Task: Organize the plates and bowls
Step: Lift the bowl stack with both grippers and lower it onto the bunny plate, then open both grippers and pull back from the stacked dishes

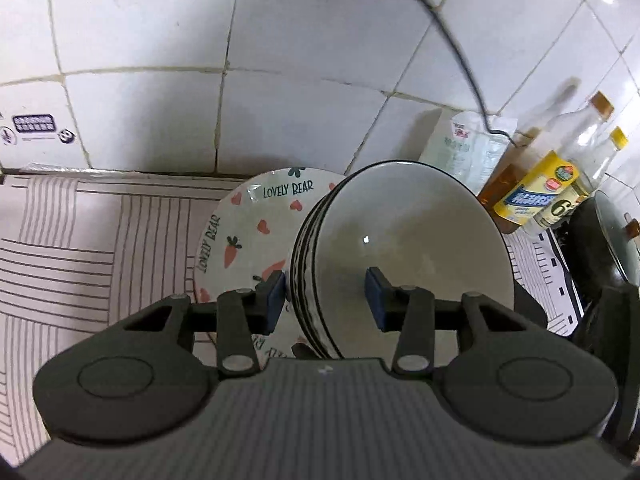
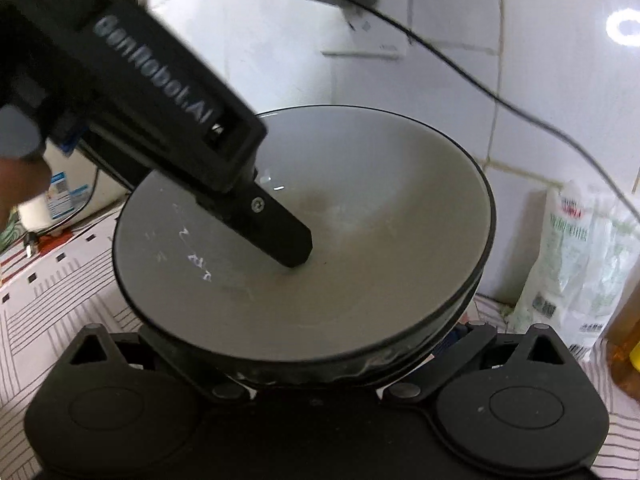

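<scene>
Nearest in the left wrist view is the dark body of the left gripper [image 1: 326,300]. Its two blue-padded fingers are spread, straddling the rim of a grey bowl [image 1: 400,256] with a thin black edge. One pad [image 1: 276,300] sits outside the wall on the left, the other inside the bowl. A gap shows at each pad, so the jaws stand around the rim without pinching it. The bowl appears to be the top of a nested stack, several rims showing along its left side, and it is tilted with its opening facing right and toward the camera.

Just behind and left of the bowls, a white plate [image 1: 244,232] printed with "LOVELY BEAR", hearts and carrots lies on a striped cloth [image 1: 80,248] covering the counter.

In the right wrist view, the right gripper [image 2: 312,384] sits low under the same bowl; its fingertips are hidden beneath the rim, so whether its jaws are spread or gripping cannot be told. One left-gripper finger reaches down into the bowl from the upper left.

Farther right stand oil bottles [image 1: 536,188], a white plastic bag [image 1: 472,152] and a dark pan [image 1: 600,248]. White wall tiles [image 1: 280,80] close the scene, with a black cable [image 1: 452,40] running down them.
</scene>
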A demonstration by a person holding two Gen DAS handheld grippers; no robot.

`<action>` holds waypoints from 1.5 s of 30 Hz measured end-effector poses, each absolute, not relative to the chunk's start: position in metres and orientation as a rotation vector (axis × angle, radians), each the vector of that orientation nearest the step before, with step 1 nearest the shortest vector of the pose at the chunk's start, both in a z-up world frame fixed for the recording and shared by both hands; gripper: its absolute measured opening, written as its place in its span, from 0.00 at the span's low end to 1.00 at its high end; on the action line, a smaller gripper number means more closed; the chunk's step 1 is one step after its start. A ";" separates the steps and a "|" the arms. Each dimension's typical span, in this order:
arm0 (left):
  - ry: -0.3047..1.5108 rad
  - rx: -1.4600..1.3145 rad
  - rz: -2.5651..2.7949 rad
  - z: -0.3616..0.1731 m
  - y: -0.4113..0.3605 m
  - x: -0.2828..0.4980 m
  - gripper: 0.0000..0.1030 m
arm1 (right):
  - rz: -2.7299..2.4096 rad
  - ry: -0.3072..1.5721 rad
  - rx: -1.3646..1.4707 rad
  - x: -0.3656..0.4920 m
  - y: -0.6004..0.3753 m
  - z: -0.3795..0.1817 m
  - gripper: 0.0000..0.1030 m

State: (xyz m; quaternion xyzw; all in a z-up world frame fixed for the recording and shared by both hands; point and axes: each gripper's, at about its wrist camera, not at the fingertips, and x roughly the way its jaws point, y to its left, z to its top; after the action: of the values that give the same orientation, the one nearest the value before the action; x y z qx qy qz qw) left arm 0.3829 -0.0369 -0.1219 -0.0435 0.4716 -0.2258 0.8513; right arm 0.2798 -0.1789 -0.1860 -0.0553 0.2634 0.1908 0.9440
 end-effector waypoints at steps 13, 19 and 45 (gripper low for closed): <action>1.044 -0.114 -0.401 -0.147 -0.034 0.407 0.40 | 0.339 0.649 -0.045 0.330 -0.162 -0.208 1.00; 1.014 -0.141 -0.365 -0.150 -0.033 0.405 0.40 | 0.316 0.659 -0.057 0.332 -0.158 -0.210 1.00; 0.825 -0.042 -0.150 -0.084 -0.008 0.331 0.66 | 0.232 0.665 -0.058 0.288 -0.145 -0.163 0.99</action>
State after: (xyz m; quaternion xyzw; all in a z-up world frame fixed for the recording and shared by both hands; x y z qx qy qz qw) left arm 0.3310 -0.0076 -0.0842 -0.0204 0.4007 -0.0727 0.9131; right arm 0.2881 -0.1454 -0.1630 -0.0283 0.3256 0.1134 0.9382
